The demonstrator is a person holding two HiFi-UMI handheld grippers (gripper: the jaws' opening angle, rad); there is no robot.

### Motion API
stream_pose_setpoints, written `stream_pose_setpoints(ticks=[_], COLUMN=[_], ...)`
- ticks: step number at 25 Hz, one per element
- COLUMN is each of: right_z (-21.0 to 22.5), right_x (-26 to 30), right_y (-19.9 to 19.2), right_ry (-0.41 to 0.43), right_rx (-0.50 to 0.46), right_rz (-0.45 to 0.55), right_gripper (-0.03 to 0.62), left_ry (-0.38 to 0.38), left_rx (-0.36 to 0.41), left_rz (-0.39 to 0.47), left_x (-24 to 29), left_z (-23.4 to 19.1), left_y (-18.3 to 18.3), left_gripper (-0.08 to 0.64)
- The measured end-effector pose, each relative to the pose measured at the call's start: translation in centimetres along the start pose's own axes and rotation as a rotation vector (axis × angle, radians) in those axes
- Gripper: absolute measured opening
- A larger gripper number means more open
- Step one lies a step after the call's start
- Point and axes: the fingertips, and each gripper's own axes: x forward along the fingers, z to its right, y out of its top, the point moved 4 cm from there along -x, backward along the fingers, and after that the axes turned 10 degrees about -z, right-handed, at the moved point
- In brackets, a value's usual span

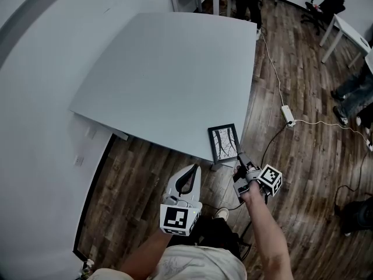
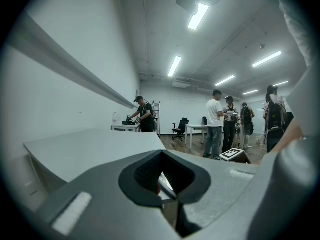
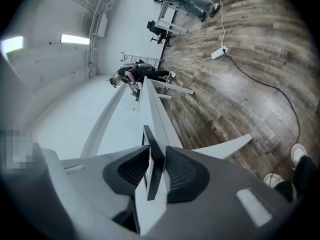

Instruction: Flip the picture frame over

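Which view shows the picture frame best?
Head view: whole picture frame, artwork up, at the table corner. Right gripper view shows only its edge in the right claw; left gripper view barely shows it.

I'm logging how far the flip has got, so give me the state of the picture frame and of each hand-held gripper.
Picture frame: picture side up at the near corner of the table, not yet flipped.
Right hand-held gripper: shut on the picture frame's edge.
Left hand-held gripper: shut, holding nothing, off the table.
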Motion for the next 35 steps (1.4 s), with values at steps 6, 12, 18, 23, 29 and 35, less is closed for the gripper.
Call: stream_pose_setpoints(ticks=[6,12,18,23,29,35], right_z=[0.1,-0.3,-3.6,-8.8,-14.8,-19.2], right_x=[-0.6,-1.8,-3.4,-5.1,-7.8,-10.7], right_y=[0.6,1.4,2.2,2.2,1.7,1.4], right_ry=[0.004,-0.033,-0.077,-0.090,-0.134,-0.184], right_rx=[-0.020,-0.086,-0.297,-0.556,-0.862,-1.088], right_rz=[0.024,0.054,0.082,0.120,0.197,0.295], right_gripper=[0.190,0.189,0.173,0.150,0.140,0.124], left_ry=[0.000,-0.005,-0.011,-0.019,-0.026,-0.010], left_rx=[0.002,-0.004,0.002,0.006,0.016,0.015], left_rz=[0.004,0.010,0.024,0.048,0.080,0.084], left_x=[0.1,0.1,0.2,0.4,0.6,0.4], left_z=[0.2,0.6,0.7,0.9,1.1,0.9], left_y=[0.0,0.3,1.2,2.3,4.6,6.6], left_gripper=[0.002,0.002,0.002,0.002,0.002,0.002])
